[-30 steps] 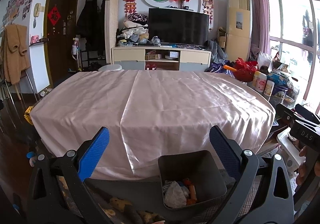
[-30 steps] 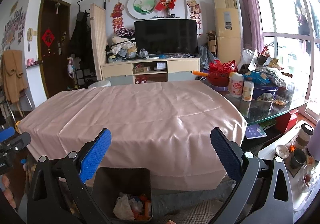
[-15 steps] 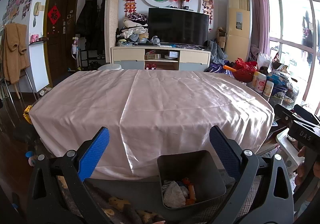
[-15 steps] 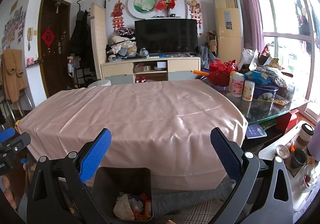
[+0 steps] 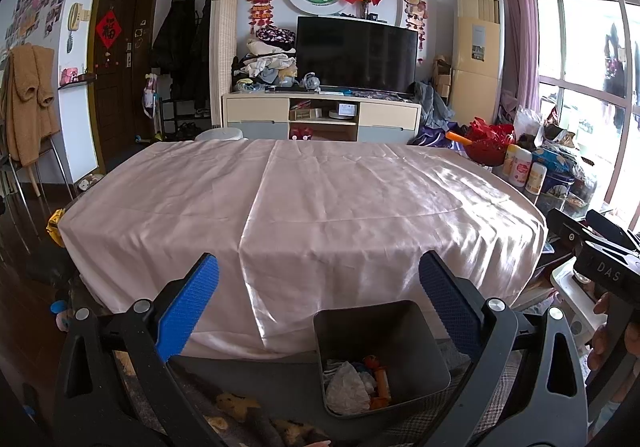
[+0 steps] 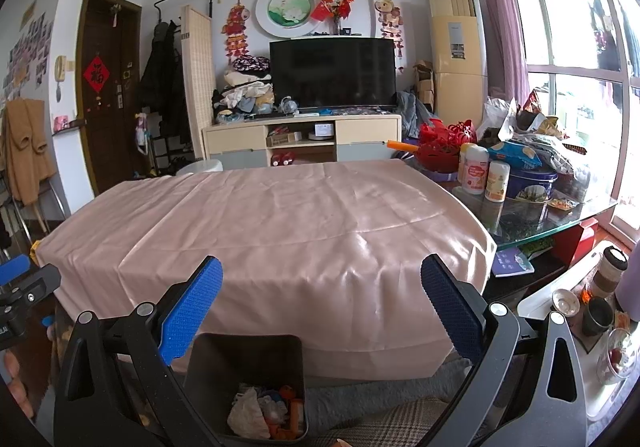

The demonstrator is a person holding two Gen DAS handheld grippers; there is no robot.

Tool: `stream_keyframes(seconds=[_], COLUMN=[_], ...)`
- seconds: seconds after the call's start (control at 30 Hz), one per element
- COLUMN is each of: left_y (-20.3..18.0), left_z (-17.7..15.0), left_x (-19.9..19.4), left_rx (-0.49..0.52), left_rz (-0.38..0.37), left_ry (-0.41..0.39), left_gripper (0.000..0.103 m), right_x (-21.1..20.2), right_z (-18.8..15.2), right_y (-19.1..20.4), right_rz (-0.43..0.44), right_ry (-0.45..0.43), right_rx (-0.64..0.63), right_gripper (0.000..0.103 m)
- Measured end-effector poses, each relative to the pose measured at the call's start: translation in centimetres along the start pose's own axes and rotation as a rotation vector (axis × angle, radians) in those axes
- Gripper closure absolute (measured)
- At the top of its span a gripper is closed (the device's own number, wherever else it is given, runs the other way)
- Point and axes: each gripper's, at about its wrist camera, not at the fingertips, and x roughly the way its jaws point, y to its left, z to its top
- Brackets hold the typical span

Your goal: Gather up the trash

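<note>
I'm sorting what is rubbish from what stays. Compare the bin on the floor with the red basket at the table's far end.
The bin is dark grey, plain-walled and squarish; the red basket is bright red, rounded and perforated. The bin stands on the floor before the pink tablecloth; the basket sits up on the glass table end among bottles. The bin holds crumpled trash; the basket's contents are unclear. Both are open-topped.
</note>
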Motion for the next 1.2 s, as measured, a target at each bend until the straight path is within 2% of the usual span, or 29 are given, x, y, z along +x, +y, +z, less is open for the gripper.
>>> stream_keyframes(seconds=[1.2], left_y=[-0.07], left_z=[-0.10], left_x=[-0.01], left_rx=[-0.005], left_rz=[0.001], left_ry=[-0.004], left_gripper=[0.008], right_x=[0.27], right_z=[0.04], right_y=[0.41], right_rz=[0.002], right_ry=[0.005], right_rx=[0.000], right_gripper=[0.003])
